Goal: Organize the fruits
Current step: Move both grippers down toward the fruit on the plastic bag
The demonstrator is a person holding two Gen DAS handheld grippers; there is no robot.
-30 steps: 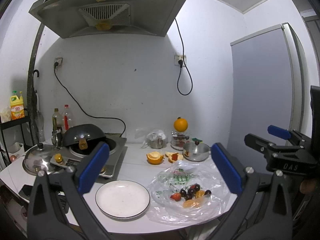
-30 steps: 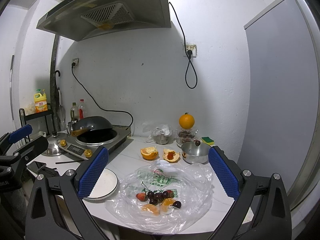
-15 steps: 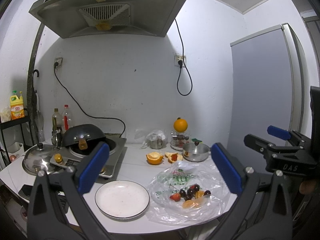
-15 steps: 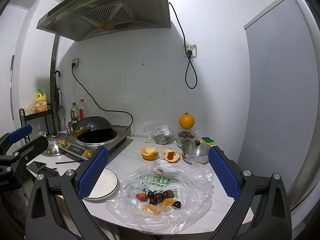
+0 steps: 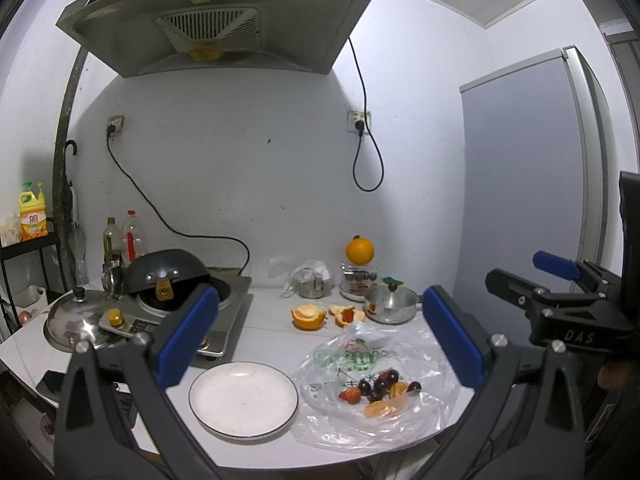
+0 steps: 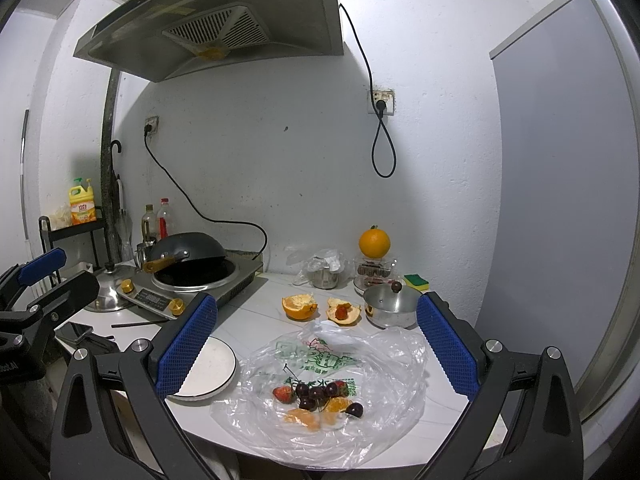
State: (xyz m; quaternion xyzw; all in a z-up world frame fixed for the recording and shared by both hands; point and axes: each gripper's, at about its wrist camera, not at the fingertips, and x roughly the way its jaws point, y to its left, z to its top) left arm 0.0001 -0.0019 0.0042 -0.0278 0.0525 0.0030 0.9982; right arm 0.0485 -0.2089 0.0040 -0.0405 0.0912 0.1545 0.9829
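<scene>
A clear plastic bag [image 5: 372,364] [image 6: 332,360] lies flat on the white counter with a strawberry [image 6: 282,393], dark cherries [image 6: 316,394] and orange segments [image 6: 304,416] on it. An empty white plate [image 5: 244,398] [image 6: 208,372] sits just left of the bag. Behind them lie a peeled orange half [image 5: 307,316] and orange peel holding a red piece [image 6: 343,313]. My left gripper [image 5: 320,340] is open, held back from the counter above plate and bag. My right gripper [image 6: 316,336] is open too, facing the bag; nothing is between its fingers.
A small lidded steel pot [image 6: 392,308] stands behind the bag, with a whole orange [image 6: 374,243] on a clear box beside it. An induction stove with a black wok [image 5: 172,276] and a steel lid [image 5: 76,320] fill the left. A grey fridge [image 6: 560,200] bounds the right.
</scene>
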